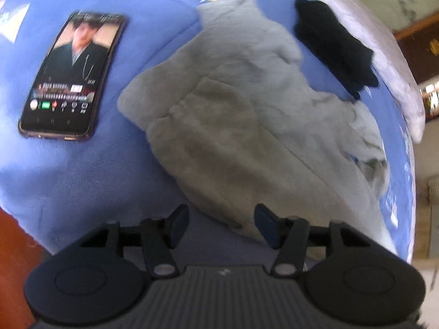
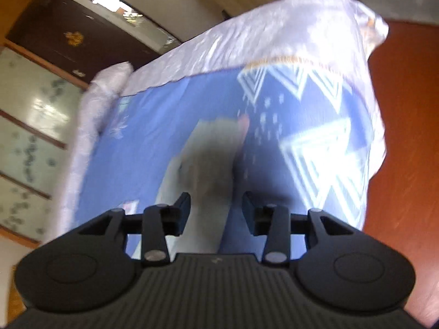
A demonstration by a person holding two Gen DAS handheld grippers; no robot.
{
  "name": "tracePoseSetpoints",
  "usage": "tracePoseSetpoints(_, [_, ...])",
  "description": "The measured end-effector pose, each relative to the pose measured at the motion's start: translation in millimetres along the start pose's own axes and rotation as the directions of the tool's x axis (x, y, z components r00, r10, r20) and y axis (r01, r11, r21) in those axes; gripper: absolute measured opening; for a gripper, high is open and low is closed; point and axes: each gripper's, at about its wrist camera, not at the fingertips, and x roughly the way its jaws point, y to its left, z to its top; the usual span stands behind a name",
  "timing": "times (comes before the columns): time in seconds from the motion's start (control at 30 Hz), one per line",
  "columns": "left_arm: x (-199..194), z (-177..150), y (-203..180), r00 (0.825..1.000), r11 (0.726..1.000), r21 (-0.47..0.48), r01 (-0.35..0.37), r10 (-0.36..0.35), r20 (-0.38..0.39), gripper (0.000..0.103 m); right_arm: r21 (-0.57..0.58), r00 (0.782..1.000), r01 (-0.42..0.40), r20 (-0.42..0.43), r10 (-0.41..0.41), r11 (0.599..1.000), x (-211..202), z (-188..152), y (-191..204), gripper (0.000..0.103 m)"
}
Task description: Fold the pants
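1. Left gripper (image 1: 221, 226) fills the bottom of the left wrist view, its two fingers spread apart with nothing between them; the lower edge of the pants lies just beyond the gap.
2. Right gripper (image 2: 216, 210) sits at the bottom of the right wrist view, likewise released, fingers parted and gripping nothing.
3. Grey pants (image 1: 233, 126) lie in the centre of the left wrist view on a blue blanket (image 1: 82, 170), folded into a thick, rumpled bundle that runs from the upper middle of the frame down toward the gripper.
4. At the right side of that bundle the cloth is bunched and creased, with a paler patch of fabric showing.
5. In the right wrist view the pants (image 2: 203, 161) show as a blurred pale and grey strip in the centre of the frame, reaching down between the parted fingers; their exact shape cannot be told there.
6. A phone (image 1: 72, 75) lies flat on the blanket in the upper left of the left wrist view, apart from the pants, its screen lit with a picture of a person.
7. A black garment (image 1: 333, 45) lies in the upper right of that view, just beside the pants' upper right edge.
8. The blanket (image 2: 170, 126) in the right wrist view carries white triangle patterns on its right half.
9. A shiny white cover (image 2: 274, 38) hangs over the far end of the bed, across the top of that frame.
10. A reddish-brown floor (image 2: 406, 148) fills the right edge.
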Motion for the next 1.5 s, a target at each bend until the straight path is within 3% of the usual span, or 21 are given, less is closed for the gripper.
tracePoseSetpoints(0.1, [9.3,4.5,7.5,1.000,0.998,-0.055,0.027,-0.026,0.010,0.050,0.013,0.993,-0.085,-0.086,0.086,0.996,-0.3,-31.7,3.8,0.049])
tracePoseSetpoints(0.2, [14.6,5.7,-0.2,1.000,1.000,-0.009,0.020,-0.020,0.017,0.017,-0.026,0.981,-0.122,-0.155,0.116,0.992,5.8,-68.4,21.9,0.049])
tracePoseSetpoints(0.23, [16.9,4.4,-1.3,1.000,1.000,-0.006,0.009,-0.009,0.016,0.014,-0.052,0.977,-0.130,-0.175,0.119,0.990,8.4,-77.7,29.8,0.049])
tracePoseSetpoints(0.3, [14.5,1.3,-6.9,1.000,1.000,0.016,-0.012,0.011,0.027,0.011,-0.151,0.980,-0.112,-0.181,0.084,0.982,14.0,-90.1,51.3,0.030])
tracePoseSetpoints(0.33, [11.3,-0.4,-7.1,1.000,1.000,0.021,-0.011,0.010,0.029,0.010,-0.199,0.982,-0.087,-0.185,0.050,0.976,19.1,-92.4,61.1,0.007])
tracePoseSetpoints(0.5, [-21.2,-7.4,4.7,0.998,0.999,0.016,0.049,-0.050,0.026,0.010,-0.254,0.997,-0.030,-0.082,0.009,0.967,7.3,-82.4,69.9,0.006])
tracePoseSetpoints(0.57, [-20.6,-9.8,8.2,0.999,0.999,0.023,0.027,-0.028,0.016,0.010,-0.315,0.997,0.011,-0.068,-0.034,0.949,7.1,-87.0,71.1,0.006])
tracePoseSetpoints(0.63, [-9.8,-10.6,10.0,0.999,0.999,0.029,-0.044,0.044,-0.012,0.026,-0.386,0.990,0.050,-0.105,-0.098,0.921,20.3,-101.1,72.0,0.013])
tracePoseSetpoints(0.67, [-5.9,-10.8,13.4,0.997,0.998,0.023,-0.061,0.062,-0.036,0.029,-0.401,0.981,0.065,-0.140,-0.131,0.914,26.1,-102.6,69.5,0.019])
tracePoseSetpoints(0.77, [-18.4,-7.4,24.2,0.999,1.000,0.013,0.008,-0.008,-0.043,0.031,-0.398,0.973,0.017,-0.204,-0.107,0.917,16.1,-91.1,65.6,0.030])
tracePoseSetpoints(0.87, [-51.6,1.2,32.0,0.998,0.998,0.038,0.057,-0.058,0.035,0.033,-0.488,0.968,-0.042,-0.235,-0.085,0.872,-3.6,-86.2,80.4,0.030])
tracePoseSetpoints(0.97, [-75.8,17.9,32.4,0.986,0.993,0.043,0.107,-0.112,0.122,0.036,-0.510,0.957,-0.177,-0.288,0.027,0.842,-11.5,-90.8,106.6,0.030])
tracePoseSetpoints(1.03, [-76.3,33.3,21.7,0.978,0.990,0.051,0.128,-0.135,0.160,0.040,-0.467,0.934,-0.268,-0.339,0.110,0.843,-4.3,-93.2,125.7,0.030])
tracePoseSetpoints(1.07, [-72.7,40.1,13.1,0.976,0.989,0.053,0.135,-0.142,0.165,0.040,-0.429,0.911,-0.324,-0.382,0.155,0.843,10.1,-98.5,141.0,0.031])
tracePoseSetpoints(1.13, [-59.4,52.1,-5.2,0.970,0.983,0.080,0.166,-0.177,0.164,0.042,-0.398,0.882,-0.376,-0.430,0.192,0.837,38.1,-116.7,171.0,0.038])
tracePoseSetpoints(1.3, [-1.5,76.4,-49.2,0.983,0.980,0.129,0.151,-0.162,0.083,0.043,-0.519,0.844,-0.470,-0.502,0.191,0.714,106.1,-182.4,249.3,0.051])
tracePoseSetpoints(1.37, [23.2,82.4,-62.2,0.990,0.982,0.145,0.123,-0.131,0.048,0.043,-0.547,0.819,-0.483,-0.558,0.132,0.684,140.0,-209.0,265.4,0.055])
tracePoseSetpoints(1.4, [32.7,81.1,-66.2,0.993,0.983,0.155,0.103,-0.110,0.035,0.043,-0.597,0.830,-0.451,-0.554,0.066,0.664,151.6,-219.5,267.3,0.055])
tracePoseSetpoints(1.43, [42.0,80.5,-69.8,0.996,0.983,0.164,0.078,-0.083,0.023,0.043,-0.659,0.848,-0.409,-0.531,-0.004,0.631,165.8,-229.1,269.6,0.048])
tracePoseSetpoints(1.47, [50.0,80.3,-72.8,0.998,0.984,0.173,0.051,-0.054,0.013,0.043,-0.722,0.865,-0.370,-0.498,-0.067,0.584,174.0,-233.9,270.6,0.011])
tracePoseSetpoints(1.5, [56.6,78.9,-73.8,1.000,0.982,0.187,0.025,-0.026,0.005,0.043,-0.780,0.880,-0.337,-0.460,-0.118,0.528,181.8,-234.0,271.6,0.007])
